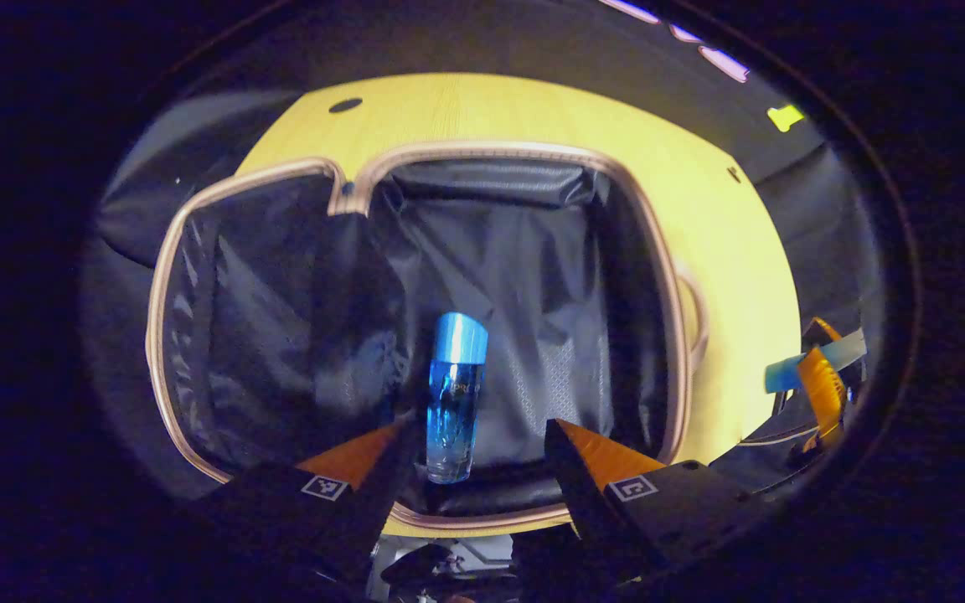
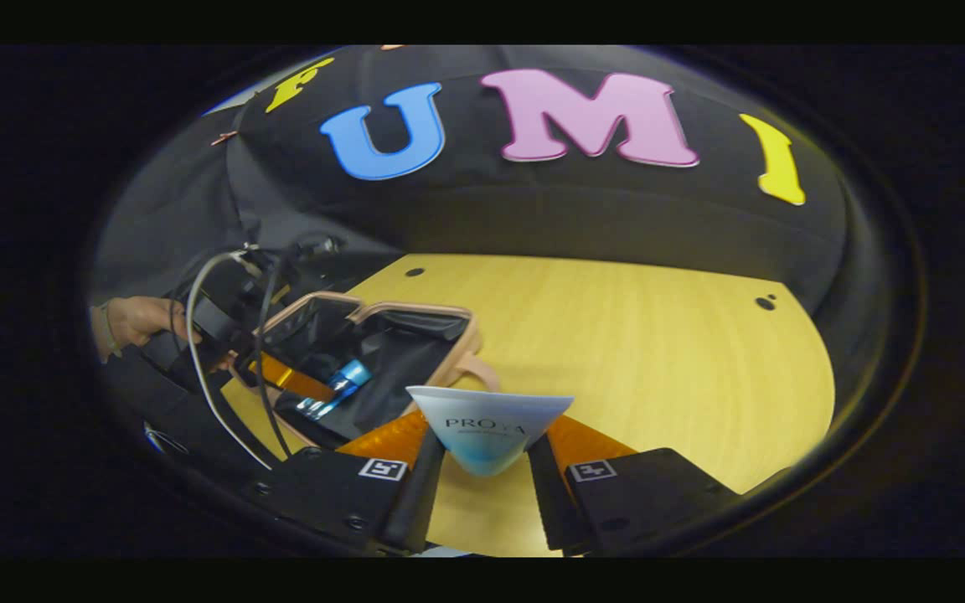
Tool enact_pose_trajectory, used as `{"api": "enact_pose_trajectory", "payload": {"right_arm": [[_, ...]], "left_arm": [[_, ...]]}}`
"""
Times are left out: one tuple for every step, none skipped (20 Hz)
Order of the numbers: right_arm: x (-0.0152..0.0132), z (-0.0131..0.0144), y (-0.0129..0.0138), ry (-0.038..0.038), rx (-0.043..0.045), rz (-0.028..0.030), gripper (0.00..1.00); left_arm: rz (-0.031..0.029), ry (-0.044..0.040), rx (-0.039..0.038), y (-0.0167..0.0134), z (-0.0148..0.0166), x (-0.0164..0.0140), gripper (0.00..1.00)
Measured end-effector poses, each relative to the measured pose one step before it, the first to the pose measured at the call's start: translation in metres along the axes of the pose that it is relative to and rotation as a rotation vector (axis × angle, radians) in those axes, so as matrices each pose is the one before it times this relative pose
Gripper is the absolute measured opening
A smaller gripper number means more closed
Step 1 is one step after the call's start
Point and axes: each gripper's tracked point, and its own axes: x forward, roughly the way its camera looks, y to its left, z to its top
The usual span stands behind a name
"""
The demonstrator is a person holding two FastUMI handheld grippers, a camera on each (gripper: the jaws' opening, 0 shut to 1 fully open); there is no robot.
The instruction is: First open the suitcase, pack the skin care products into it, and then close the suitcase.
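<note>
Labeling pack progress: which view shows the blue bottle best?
Left gripper view: the blue bottle lies large and near on the open suitcase's dark lining, between the left gripper's open fingers, cap pointing away. Right gripper view shows the same bottle small and far off, partly behind cables, inside the suitcase.

Blue bottle [image 1: 454, 400] inside open suitcase [image 1: 415, 159]

Blue-capped blue bottle [image 1: 455, 398], black-lined pink-trimmed suitcase [image 1: 415, 156], yellow wood-grain table [image 2: 633, 352], white-and-blue tube [image 2: 487, 427].

One open suitcase [image 1: 524, 276], one blue bottle [image 1: 454, 394], one white-and-blue tube [image 2: 487, 431], two claws, one table [image 2: 642, 352].
</note>
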Motion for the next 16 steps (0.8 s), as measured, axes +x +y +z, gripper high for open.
{"api": "enact_pose_trajectory", "payload": {"right_arm": [[0.01039,-0.00086,0.02143,0.04464,0.02415,0.05088,0.55],[0.01023,-0.00452,0.02306,0.05263,0.03830,0.04956,0.55],[0.01247,-0.00604,0.02079,0.06104,0.04368,0.04314,0.55],[0.01386,-0.00797,0.01330,0.05866,0.05424,0.02881,0.55],[0.01611,-0.01217,0.00884,0.07795,0.05693,0.01115,0.55],[0.02090,-0.01221,0.00254,0.09900,0.05133,-0.00967,0.55],[0.01782,-0.00768,-0.00229,0.07241,0.05486,-0.02422,0.55],[0.01882,-0.00625,-0.00374,0.07189,0.05355,-0.03317,0.51],[0.01756,-0.00236,-0.00512,0.05606,0.05797,-0.03753,0.55],[0.01228,-0.00079,-0.00141,0.03924,0.05110,-0.03587,0.55],[0.01297,0.00448,0.00317,0.01050,0.03719,-0.01210,0.55],[0.00809,-0.00156,-0.00193,0.03334,0.02065,-0.03893,0.55],[0.00590,-0.00158,-0.00415,0.02250,0.00943,-0.03736,0.55],[0.00482,0.00147,0.00095,0.00169,-0.00486,-0.02014,0.55],[0.00437,0.00141,0.00059,-0.00182,-0.01888,-0.00673,0.55],[-0.00036,-0.00194,0.00074,0.00987,-0.01259,-0.01478,0.55]], "left_arm": [[-0.03283,-0.07131,-0.00999,-0.00208,0.00891,-0.02243,0.97],[-0.01819,-0.05374,-0.01198,0.00422,0.00895,-0.01746,0.96],[-0.00554,-0.05455,-0.01565,0.01265,0.00744,-0.01582,0.97],[0.00700,-0.05285,-0.01065,0.01477,0.00787,-0.01476,0.96],[0.01060,-0.03566,-0.00584,0.01506,0.00090,-0.01361,0.97],[0.02377,-0.01666,-0.00776,0.01865,-0.00239,-0.01276,0.96],[0.03038,-0.01006,-0.01906,0.02302,-0.00644,-0.00553,0.92],[0.02418,-0.00592,-0.03277,0.02236,-0.00637,-0.00754,0.96],[0.01750,0.00278,-0.03712,0.01866,-0.00792,-0.00503,0.96],[0.02007,0.00326,-0.03884,0.01857,-0.00630,-0.00475,0.96],[0.02436,0.00188,-0.03336,0.01962,-0.00725,-0.00305,0.96],[0.02922,0.00245,-0.02973,0.01869,-0.00407,-0.00735,0.92],[0.02633,-0.00050,-0.02612,0.02084,-0.00224,-0.00958,0.96],[0.02109,-0.00428,-0.02679,0.01895,-0.00045,-0.00788,0.96],[0.01493,-0.00112,-0.02583,0.01578,-0.00077,-0.00675,0.96],[0.01731,-0.00081,-0.02277,0.01368,-0.00198,-0.00601,0.96]]}}
